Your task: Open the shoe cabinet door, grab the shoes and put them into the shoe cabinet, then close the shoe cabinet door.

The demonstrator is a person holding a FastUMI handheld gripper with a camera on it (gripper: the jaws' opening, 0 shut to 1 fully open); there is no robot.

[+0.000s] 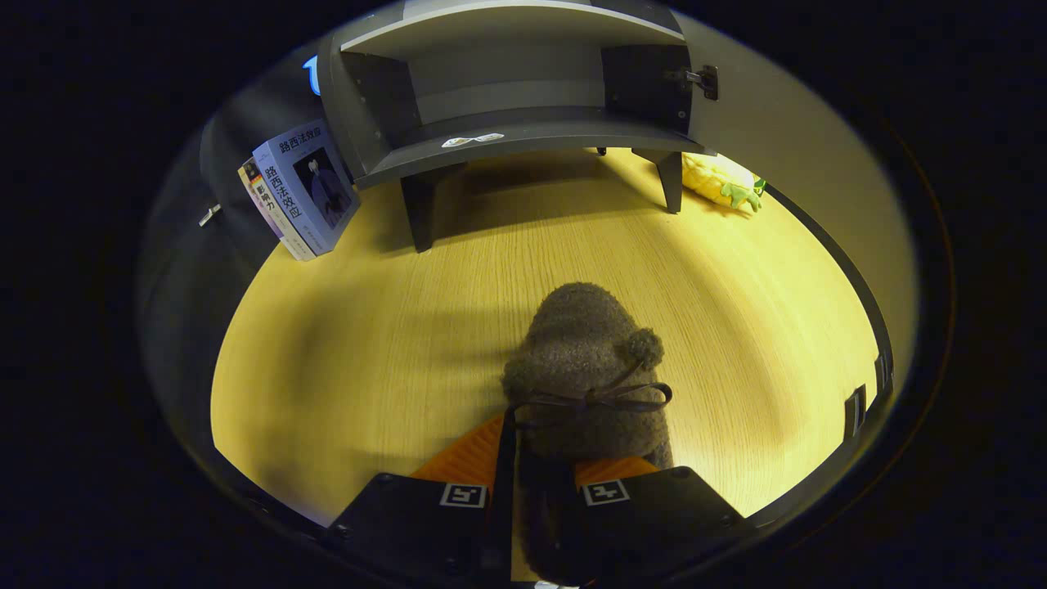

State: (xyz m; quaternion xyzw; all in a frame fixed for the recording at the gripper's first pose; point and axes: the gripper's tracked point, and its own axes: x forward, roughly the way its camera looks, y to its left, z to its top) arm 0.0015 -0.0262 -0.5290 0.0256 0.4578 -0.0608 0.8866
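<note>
fuzzy brown slipper (582,368) pinched by hand-held gripper (536,491), wood-grain tabletop (368,343)

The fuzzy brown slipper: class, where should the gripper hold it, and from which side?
Probably at the heel-end rim of the fuzzy brown slipper, approached from behind with the toe pointing at the cabinet. The gripper is shut on it there now; the thin collar fits the fingers, while the rounded toe is too bulky.

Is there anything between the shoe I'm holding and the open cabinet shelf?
Nothing visible. The gripper is shut on the fuzzy shoe; bare tabletop runs to the open cabinet. Books stand off to one side.
</note>
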